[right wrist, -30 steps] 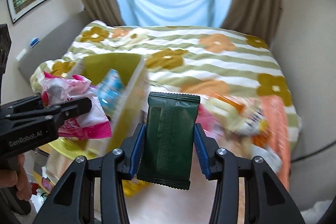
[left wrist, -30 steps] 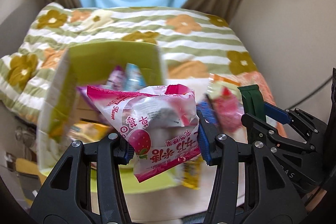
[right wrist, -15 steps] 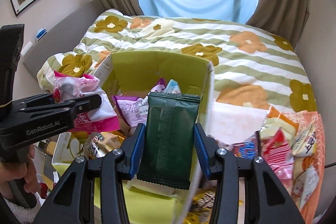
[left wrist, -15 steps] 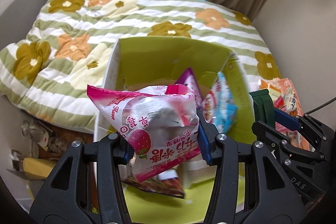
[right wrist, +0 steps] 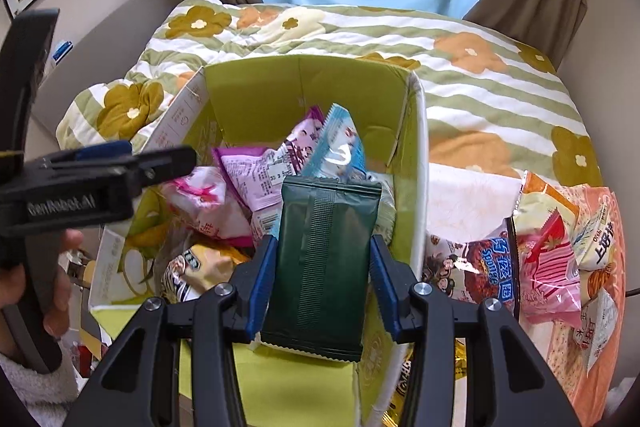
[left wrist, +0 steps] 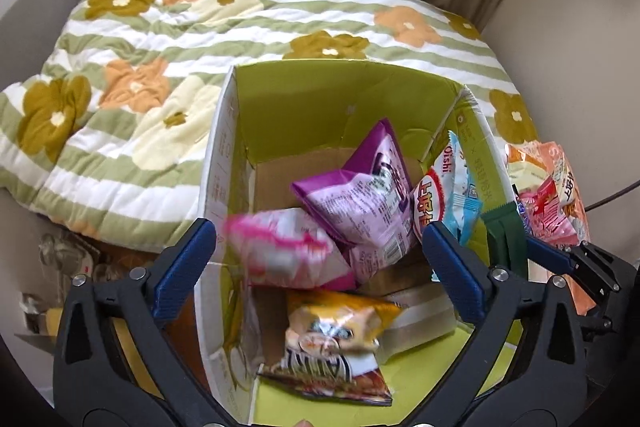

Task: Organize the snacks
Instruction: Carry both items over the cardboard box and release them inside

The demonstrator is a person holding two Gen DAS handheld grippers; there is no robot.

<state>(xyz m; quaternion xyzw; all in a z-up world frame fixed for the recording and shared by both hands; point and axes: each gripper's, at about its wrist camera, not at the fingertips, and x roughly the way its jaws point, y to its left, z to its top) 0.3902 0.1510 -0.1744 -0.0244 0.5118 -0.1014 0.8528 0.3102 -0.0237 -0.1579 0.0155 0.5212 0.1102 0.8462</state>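
Fingers [right wrist: 384,275] hide the green packet's [right wrist: 326,255] edges.

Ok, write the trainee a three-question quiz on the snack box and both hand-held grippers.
1. True or false: the right hand-held gripper is empty.
2. Which bag lies blurred between the left hand-held gripper fingers, untouched? A purple bag B pink bag C yellow bag
3. Fill in: loose snacks still lie outside the green box, on its ____ side in the right wrist view.

Key: 1 false, it grips the dark green packet. 2 B. 3 right.
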